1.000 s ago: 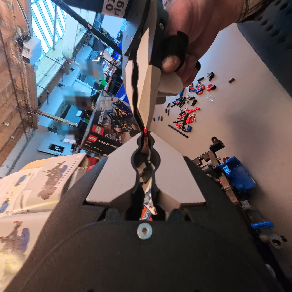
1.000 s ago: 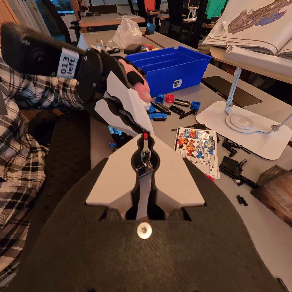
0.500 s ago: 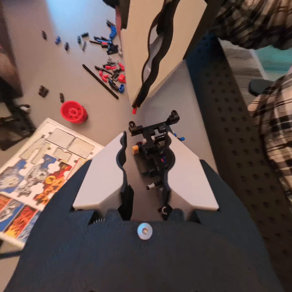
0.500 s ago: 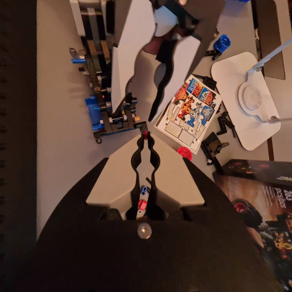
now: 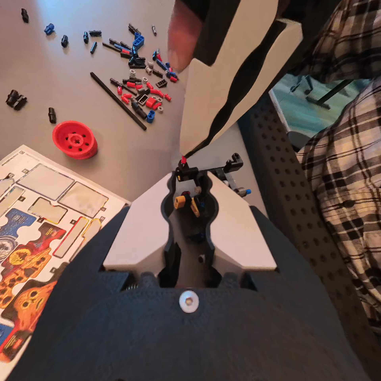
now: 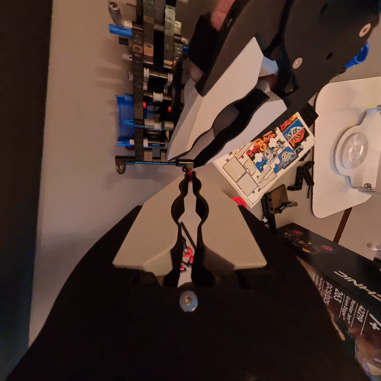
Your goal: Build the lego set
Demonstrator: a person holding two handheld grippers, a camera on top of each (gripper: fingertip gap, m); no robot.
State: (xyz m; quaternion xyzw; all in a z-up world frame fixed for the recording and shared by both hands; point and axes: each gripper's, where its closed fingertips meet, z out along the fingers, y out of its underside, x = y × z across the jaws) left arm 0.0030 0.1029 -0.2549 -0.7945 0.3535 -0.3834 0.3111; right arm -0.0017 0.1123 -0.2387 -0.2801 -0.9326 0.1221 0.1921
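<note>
Red pin is sitting pinched at the tip of the right gripper, touching a black corner connector of the chassis. Left gripper is closing narrowly on that chassis end, lying on the grey table beside the sticker sheet.

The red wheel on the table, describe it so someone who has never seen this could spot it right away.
Start at the big sticker sheet lying on the grey table. Just past its far edge, apart from the scatter of small pieces, lies the red wheel. It is a round hub with a ring of small holes in its face, far larger than any other red piece nearby.
</note>
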